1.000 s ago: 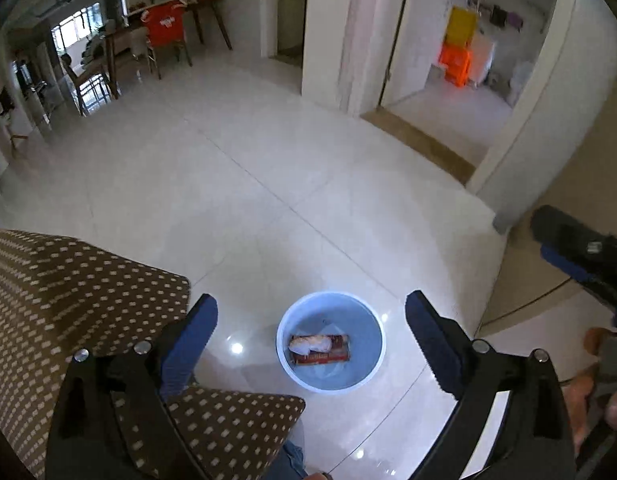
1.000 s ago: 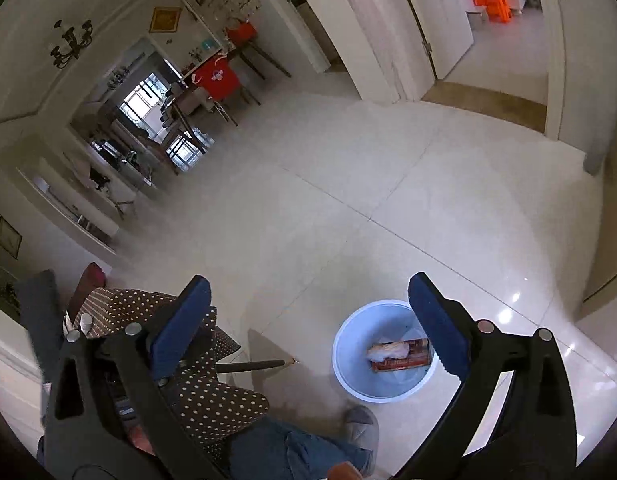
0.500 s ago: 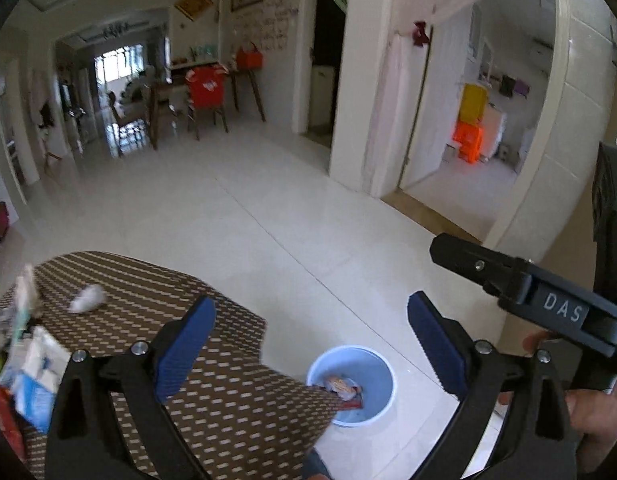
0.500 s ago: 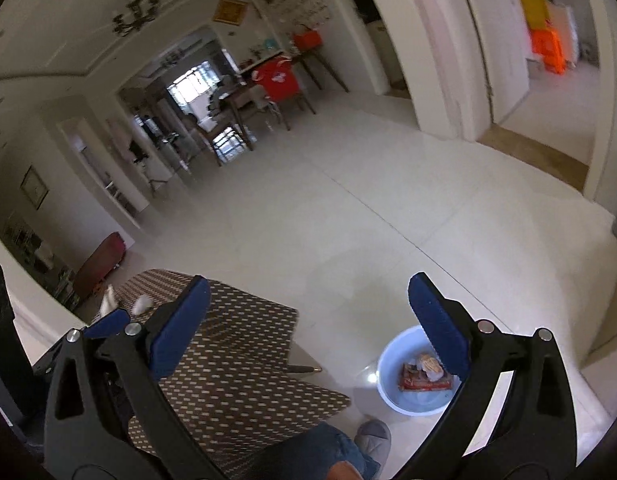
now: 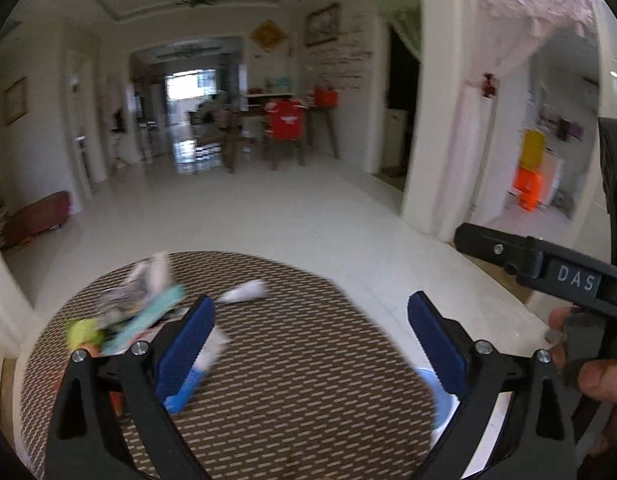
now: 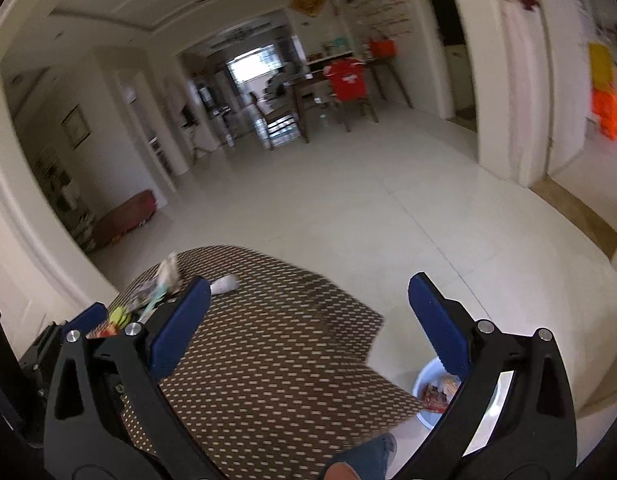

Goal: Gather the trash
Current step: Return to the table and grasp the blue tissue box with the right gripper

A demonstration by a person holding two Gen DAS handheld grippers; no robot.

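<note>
Both grippers are empty right now. The left gripper (image 5: 310, 334) has its blue-padded jaws wide apart over the round table with the brown dotted cloth (image 5: 292, 380); same for the right gripper (image 6: 308, 320). A blurry heap of colourful wrappers (image 5: 136, 312) sits at the lower left of the frame, with a crumpled white tissue (image 5: 246, 292) just beside it. The light blue plastic bin (image 6: 426, 398) stands on the floor at lower right, with some trash inside.

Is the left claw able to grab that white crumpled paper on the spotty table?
Probably yes. The left claw is open and empty, and the white crumpled paper lies alone on the tablecloth just ahead of its left finger, with nothing between them. The picture is blurred, though.
</note>
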